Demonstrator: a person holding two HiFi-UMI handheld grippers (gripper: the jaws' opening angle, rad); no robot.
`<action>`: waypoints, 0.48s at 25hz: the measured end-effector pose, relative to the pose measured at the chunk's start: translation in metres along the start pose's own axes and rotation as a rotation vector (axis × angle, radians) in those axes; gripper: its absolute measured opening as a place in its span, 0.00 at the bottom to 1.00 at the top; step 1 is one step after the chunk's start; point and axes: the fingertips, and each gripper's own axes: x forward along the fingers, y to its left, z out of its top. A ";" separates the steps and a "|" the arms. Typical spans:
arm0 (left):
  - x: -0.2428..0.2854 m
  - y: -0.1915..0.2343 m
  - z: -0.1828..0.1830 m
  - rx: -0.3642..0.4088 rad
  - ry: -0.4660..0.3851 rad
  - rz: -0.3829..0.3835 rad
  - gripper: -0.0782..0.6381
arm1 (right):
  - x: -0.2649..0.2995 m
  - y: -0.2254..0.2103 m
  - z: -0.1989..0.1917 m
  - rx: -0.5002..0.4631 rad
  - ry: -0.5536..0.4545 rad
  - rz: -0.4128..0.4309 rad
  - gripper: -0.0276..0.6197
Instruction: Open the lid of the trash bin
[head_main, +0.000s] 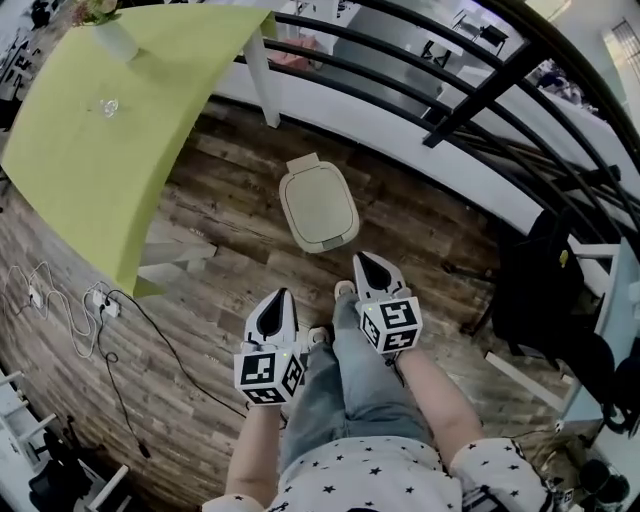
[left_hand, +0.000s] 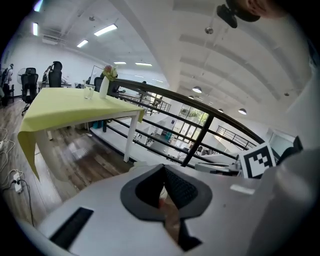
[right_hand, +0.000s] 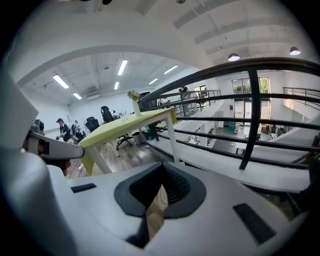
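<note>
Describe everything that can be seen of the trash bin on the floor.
The trash bin is cream-white, plastic by its look, seen from above. Its lid, a rounded rectangle, lies flat and shut; a small tab juts from the far edge. It stands upright on the wooden floor near the white table leg. Nothing else touches it.

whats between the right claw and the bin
Only bare wood floor. Nothing sits between the right claw and the bin, as the head view shows.
</note>
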 end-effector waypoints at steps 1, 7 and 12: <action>0.005 0.003 -0.005 -0.005 0.008 0.004 0.13 | 0.009 -0.002 -0.009 -0.004 0.016 0.002 0.03; 0.038 0.021 -0.031 -0.029 0.035 0.018 0.13 | 0.062 -0.017 -0.068 -0.017 0.114 0.014 0.03; 0.058 0.032 -0.052 -0.065 0.051 0.035 0.13 | 0.099 -0.034 -0.121 -0.028 0.198 0.003 0.03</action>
